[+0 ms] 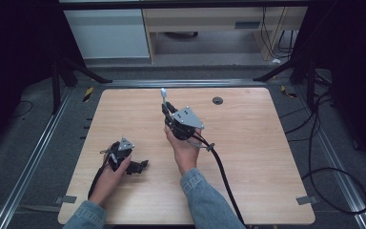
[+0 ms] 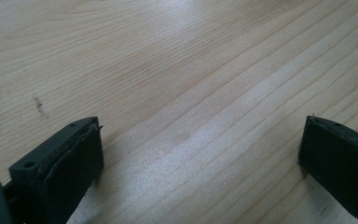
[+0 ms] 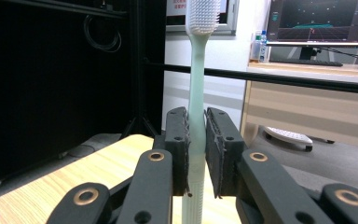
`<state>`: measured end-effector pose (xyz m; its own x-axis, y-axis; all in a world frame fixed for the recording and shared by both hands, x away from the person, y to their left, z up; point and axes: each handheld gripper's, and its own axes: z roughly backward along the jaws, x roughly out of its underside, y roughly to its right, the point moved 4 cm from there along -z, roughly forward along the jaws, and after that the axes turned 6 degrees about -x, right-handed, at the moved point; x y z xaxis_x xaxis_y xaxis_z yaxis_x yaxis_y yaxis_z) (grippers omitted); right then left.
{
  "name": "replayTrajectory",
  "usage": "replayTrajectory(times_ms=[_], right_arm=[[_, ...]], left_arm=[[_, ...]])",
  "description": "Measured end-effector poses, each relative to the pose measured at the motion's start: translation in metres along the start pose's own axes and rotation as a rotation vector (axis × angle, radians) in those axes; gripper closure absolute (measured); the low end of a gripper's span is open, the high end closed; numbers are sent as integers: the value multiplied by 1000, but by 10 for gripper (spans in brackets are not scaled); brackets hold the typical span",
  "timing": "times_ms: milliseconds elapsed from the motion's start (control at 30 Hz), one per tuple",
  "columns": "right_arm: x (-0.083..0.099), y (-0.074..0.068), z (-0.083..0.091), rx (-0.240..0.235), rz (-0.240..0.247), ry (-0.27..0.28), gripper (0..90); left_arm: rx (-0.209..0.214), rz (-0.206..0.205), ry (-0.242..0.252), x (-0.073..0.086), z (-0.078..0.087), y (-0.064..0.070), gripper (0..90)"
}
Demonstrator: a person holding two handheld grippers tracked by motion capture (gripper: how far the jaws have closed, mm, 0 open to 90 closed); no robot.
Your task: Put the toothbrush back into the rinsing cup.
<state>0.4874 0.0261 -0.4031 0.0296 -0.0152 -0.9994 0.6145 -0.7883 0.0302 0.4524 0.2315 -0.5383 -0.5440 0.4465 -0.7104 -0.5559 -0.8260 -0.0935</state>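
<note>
Here the right hand-held gripper [image 3: 196, 154] is clamped on the pale green handle of a toothbrush [image 3: 197, 84], jaws pressed against it from both sides, bristle head standing upright above them. The toothbrush [image 1: 163, 95] is held above the wooden surface [image 1: 248, 143], near its far middle. The left hand-held gripper [image 2: 200, 154] rests low over that surface, jaws wide apart with nothing between them.

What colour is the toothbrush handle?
Pale mint green toothbrush with white bristles, clearest in the right gripper view.
</note>
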Motion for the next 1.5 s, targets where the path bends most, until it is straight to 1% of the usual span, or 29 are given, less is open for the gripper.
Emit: replayTrajectory(times_ms=[367, 400, 933, 1133, 1333, 1500], right_arm=[[11, 0, -1, -10, -5, -22, 795], [12, 0, -2, -8, 1, -21, 795], [30, 1, -5, -8, -10, -58, 795], [34, 1, -6, -12, -4, -66, 795], [41, 2, -5, -10, -15, -77, 795], [47, 3, -6, -9, -15, -92, 795]], left_arm=[[0, 1, 0, 0, 0, 0, 0], [0, 0, 0, 0, 0, 0, 0], [0, 0, 0, 0, 0, 0, 0], [0, 0, 0, 0, 0, 0, 0], [0, 0, 0, 0, 0, 0, 0], [0, 0, 0, 0, 0, 0, 0]])
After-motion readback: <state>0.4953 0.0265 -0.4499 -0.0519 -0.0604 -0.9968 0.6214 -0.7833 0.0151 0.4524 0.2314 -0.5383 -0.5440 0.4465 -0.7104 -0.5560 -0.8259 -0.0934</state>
